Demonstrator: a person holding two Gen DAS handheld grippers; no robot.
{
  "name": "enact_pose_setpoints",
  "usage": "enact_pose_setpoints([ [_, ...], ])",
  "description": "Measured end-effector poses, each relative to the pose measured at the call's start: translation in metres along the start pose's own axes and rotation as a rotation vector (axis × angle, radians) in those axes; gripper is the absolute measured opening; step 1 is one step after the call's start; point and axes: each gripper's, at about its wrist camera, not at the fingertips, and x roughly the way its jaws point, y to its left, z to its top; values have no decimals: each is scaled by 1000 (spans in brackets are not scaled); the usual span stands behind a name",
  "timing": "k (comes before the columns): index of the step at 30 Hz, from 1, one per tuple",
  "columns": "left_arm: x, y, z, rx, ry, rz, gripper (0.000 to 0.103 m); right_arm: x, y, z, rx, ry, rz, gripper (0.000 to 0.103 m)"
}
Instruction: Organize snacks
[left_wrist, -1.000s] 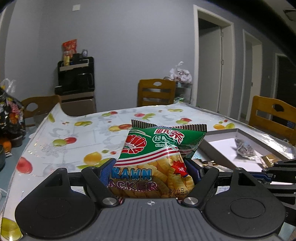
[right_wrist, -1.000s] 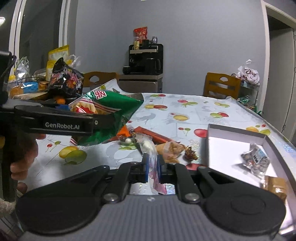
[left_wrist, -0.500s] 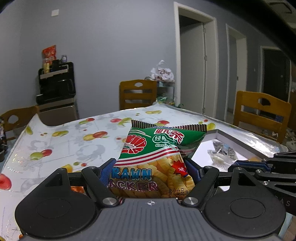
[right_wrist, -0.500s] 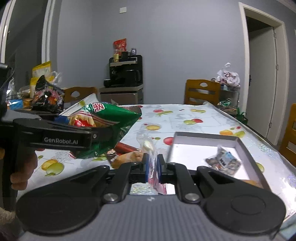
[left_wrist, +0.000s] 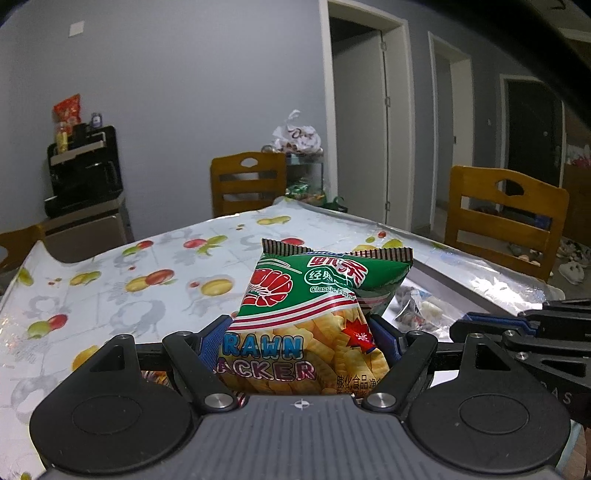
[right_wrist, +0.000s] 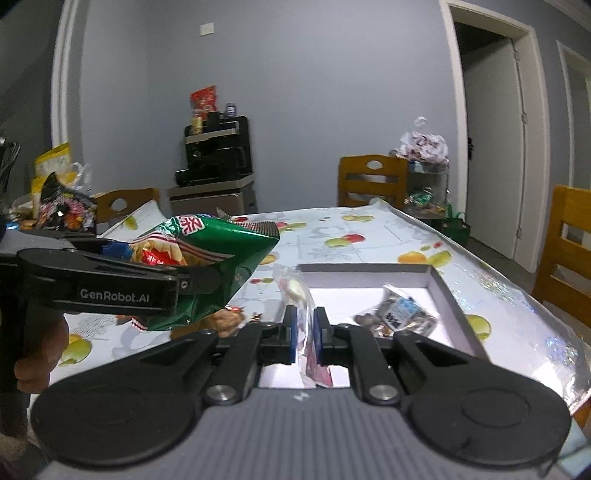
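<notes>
My left gripper (left_wrist: 299, 332) is shut on a green prawn cracker bag (left_wrist: 317, 302) and holds it above the table; the bag also shows in the right wrist view (right_wrist: 207, 254). My right gripper (right_wrist: 304, 325) is shut on a small clear candy packet (right_wrist: 297, 295) and hovers over the near left corner of the grey-rimmed white tray (right_wrist: 439, 284). A clear packet of dark snacks (right_wrist: 397, 314) lies in the tray. In the left wrist view the right gripper (left_wrist: 517, 325) sits at the right, over the tray (left_wrist: 443, 284).
The table has a fruit-print cloth (left_wrist: 110, 295). Loose snacks (right_wrist: 229, 317) lie left of the tray, partly hidden by the bag. Wooden chairs (left_wrist: 506, 218) stand around the table. A black snack bag (right_wrist: 64, 206) and clutter sit at the far left.
Both grippers have moved right with their snacks. The right gripper with the candy packet now hangs over the tray's corner, and the left gripper's bag is close beside the tray.
</notes>
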Motion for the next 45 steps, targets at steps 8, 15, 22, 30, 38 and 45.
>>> enact_pose_setpoints([
  [8,19,-23,19,37,-21,-25,78,0,-28,8,40,4,-36,8],
  [15,32,-37,31,58,-22,-41,78,10,-43,9,74,43,-61,8],
  [22,47,-43,40,56,-10,-56,78,19,-49,14,88,46,-79,8],
  [30,72,-46,49,82,-3,-17,78,38,-50,23,98,63,-106,8],
  [38,109,-53,35,69,75,-3,78,66,-46,20,62,131,-131,8],
  [45,129,-53,24,75,115,13,78,81,-49,10,58,202,-148,8],
])
